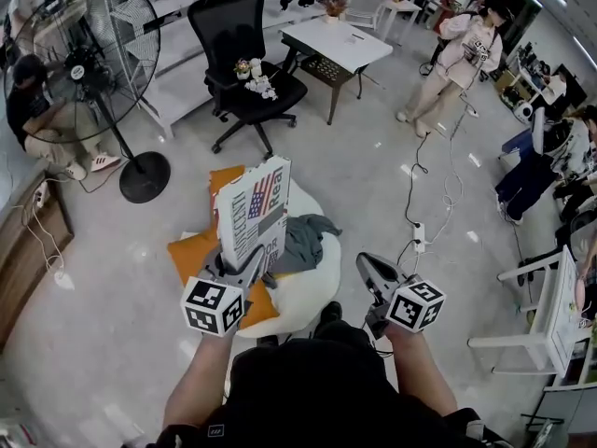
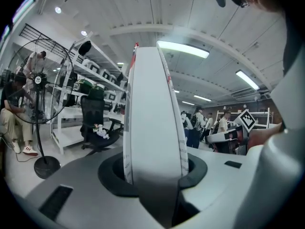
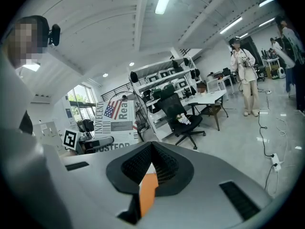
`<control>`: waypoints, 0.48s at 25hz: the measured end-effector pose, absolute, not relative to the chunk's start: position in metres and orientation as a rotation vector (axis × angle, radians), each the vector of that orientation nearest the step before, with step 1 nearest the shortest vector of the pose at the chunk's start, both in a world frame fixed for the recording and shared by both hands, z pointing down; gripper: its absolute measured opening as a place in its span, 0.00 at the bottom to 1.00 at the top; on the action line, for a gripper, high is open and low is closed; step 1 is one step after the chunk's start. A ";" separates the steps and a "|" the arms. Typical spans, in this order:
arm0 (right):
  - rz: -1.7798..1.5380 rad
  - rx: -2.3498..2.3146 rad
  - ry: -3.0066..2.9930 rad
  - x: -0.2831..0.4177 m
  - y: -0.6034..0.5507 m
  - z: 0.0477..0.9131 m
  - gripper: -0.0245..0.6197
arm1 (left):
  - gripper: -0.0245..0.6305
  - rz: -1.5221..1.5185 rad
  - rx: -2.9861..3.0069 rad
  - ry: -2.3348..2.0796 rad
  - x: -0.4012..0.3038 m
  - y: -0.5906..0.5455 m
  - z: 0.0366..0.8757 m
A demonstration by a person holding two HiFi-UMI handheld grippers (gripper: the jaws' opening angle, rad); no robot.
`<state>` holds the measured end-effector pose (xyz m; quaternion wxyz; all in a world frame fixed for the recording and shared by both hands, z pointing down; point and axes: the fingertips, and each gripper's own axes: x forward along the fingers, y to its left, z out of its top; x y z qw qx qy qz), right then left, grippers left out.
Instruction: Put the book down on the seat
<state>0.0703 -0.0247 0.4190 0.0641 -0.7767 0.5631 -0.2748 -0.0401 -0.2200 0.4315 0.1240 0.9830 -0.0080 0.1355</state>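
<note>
The book [image 1: 254, 208] is a large white paperback. Its cover carries an American flag, bold black lettering that starts "INNOCENT", and a grey band lower down. It stands nearly upright in the air with the cover facing the head camera, above the orange cushion [image 1: 191, 255] and the left part of the white round seat [image 1: 312, 287]. A grey-green cloth [image 1: 303, 241] lies on the seat just right of the book.

Both bare forearms reach forward from the bottom of the head view, side by side. Each ends in a marker cube with the jaws pointing ahead and slightly down. The left gripper [image 1: 244, 267] is clenched on the book's lower edge. In the left gripper view the pale page edge rises straight up between its dark pads [image 2: 114, 175], which press on either side of it. The right gripper [image 1: 368, 261] hangs over the seat's right rim with its ribbed pads [image 3: 167, 168] brought together at the tip, grasping nothing.

The left gripper hides the book's bottom edge, and the large word at the cover's top right runs off the edge after "Rea". The left gripper view shows only the narrow edge, not the cover. The cushion, the cloth and the person's dark top cover much of the seat.
</note>
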 end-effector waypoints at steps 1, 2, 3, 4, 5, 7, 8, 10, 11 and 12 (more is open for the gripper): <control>-0.836 -2.338 1.710 0.075 -0.026 0.425 0.06 | 0.28 0.391 2.867 -0.036 -0.036 -0.221 0.435; -0.843 -2.330 1.721 0.080 -0.028 0.431 0.06 | 0.28 0.387 2.867 -0.051 -0.033 -0.222 0.438; -0.848 -2.320 1.734 0.087 -0.029 0.436 0.06 | 0.28 0.384 2.867 -0.070 -0.028 -0.223 0.441; -0.851 -2.306 1.751 0.095 -0.032 0.440 0.06 | 0.28 0.384 2.867 -0.090 -0.023 -0.224 0.445; -0.852 -2.289 1.773 0.104 -0.037 0.443 0.06 | 0.28 0.386 2.868 -0.113 -0.017 -0.227 0.448; -0.854 -2.242 1.828 0.125 -0.051 0.448 0.06 | 0.28 0.394 2.867 -0.170 -0.001 -0.234 0.452; -0.861 -2.215 1.859 0.137 -0.059 0.451 0.06 | 0.28 0.399 2.862 -0.203 0.008 -0.239 0.454; -0.883 -2.159 1.925 0.162 -0.073 0.457 0.06 | 0.28 0.406 2.842 -0.279 0.027 -0.244 0.456; -0.895 -2.131 1.959 0.177 -0.078 0.459 0.06 | 0.28 0.408 2.829 -0.318 0.037 -0.245 0.457; -0.905 -2.102 1.993 0.193 -0.083 0.460 0.06 | 0.28 0.412 2.815 -0.356 0.050 -0.244 0.456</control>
